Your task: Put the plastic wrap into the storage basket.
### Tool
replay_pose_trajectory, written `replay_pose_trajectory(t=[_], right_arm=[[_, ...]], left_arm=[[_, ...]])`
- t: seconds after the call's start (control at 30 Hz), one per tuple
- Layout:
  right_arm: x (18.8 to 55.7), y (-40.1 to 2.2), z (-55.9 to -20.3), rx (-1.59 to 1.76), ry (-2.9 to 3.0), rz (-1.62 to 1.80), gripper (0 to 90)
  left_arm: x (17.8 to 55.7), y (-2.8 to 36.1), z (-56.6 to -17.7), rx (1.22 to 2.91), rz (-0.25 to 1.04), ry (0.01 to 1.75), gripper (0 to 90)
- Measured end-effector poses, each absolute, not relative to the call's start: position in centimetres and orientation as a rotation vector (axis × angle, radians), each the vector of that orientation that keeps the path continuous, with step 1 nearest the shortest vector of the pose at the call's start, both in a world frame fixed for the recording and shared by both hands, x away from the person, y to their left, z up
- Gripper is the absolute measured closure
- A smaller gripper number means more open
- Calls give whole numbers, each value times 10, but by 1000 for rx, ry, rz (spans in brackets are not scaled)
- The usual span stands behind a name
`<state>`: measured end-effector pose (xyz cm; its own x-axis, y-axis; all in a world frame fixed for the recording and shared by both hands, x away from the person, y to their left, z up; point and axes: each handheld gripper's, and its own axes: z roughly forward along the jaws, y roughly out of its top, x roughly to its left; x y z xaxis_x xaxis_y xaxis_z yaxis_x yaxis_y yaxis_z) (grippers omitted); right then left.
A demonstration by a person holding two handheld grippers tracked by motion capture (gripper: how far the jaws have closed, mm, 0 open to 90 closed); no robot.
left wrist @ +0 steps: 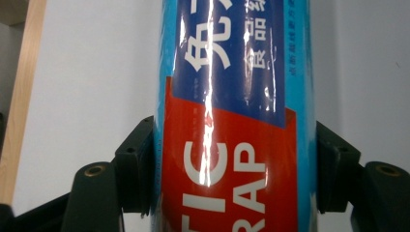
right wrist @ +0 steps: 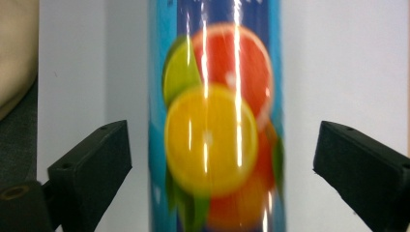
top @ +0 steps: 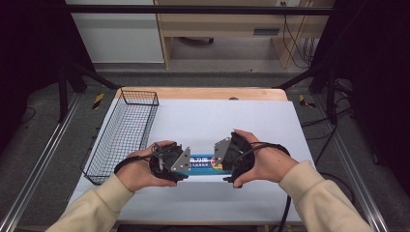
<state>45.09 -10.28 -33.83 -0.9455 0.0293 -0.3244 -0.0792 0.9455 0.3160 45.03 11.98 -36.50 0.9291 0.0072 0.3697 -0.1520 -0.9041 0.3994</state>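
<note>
While the left claw (left wrist: 232, 174) pinches one end of the plastic wrap box (top: 202, 162), its pads pressed flat against both long sides in the left gripper view, the right claw (right wrist: 222, 169) stands spread at the other end, with bare white showing between each pad and the box in the right gripper view. No earlier picture tells how that came about, so the judgement rests on the grip as it stands: the long, glossy box lies level just above or on the white surface (top: 232, 121) between the two hands, and only one end is clamped. If the person lifts now, the free end would likely sag or swing, and the slick film wrapping could let the box twist or slide out of the single grip. Farther off to the left, the wire basket (top: 123, 135) sits near the surface's edge; should the box be carried there one-handed, its loose end might catch the rim and knock the basket or drop short.
</note>
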Motion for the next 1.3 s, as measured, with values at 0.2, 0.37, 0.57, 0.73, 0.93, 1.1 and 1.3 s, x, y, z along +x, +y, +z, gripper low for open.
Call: replay_pose_trajectory(t=[0.2,0.37,0.57,0.73,0.93,1.1,1.3], right_arm=[[440,-139,-325,11,2708,551,59],[437,-170,-320,72,2672,565,58],[437,-203,-324,194,2649,564,69],[437,-222,-343,442,2551,581,123],[434,-208,-375,710,2355,575,147],[447,-191,-395,889,2183,555,155],[470,-182,-408,1078,2020,514,170]], left_arm=[[454,125,-370,2667,513,-81,320],[455,127,-370,2669,514,-67,320],[455,133,-366,2654,520,-55,321],[454,141,-354,2627,547,-4,321],[452,156,-335,2552,588,126,321],[452,171,-317,2518,624,242,321],[455,188,-300,2507,665,333,321]])
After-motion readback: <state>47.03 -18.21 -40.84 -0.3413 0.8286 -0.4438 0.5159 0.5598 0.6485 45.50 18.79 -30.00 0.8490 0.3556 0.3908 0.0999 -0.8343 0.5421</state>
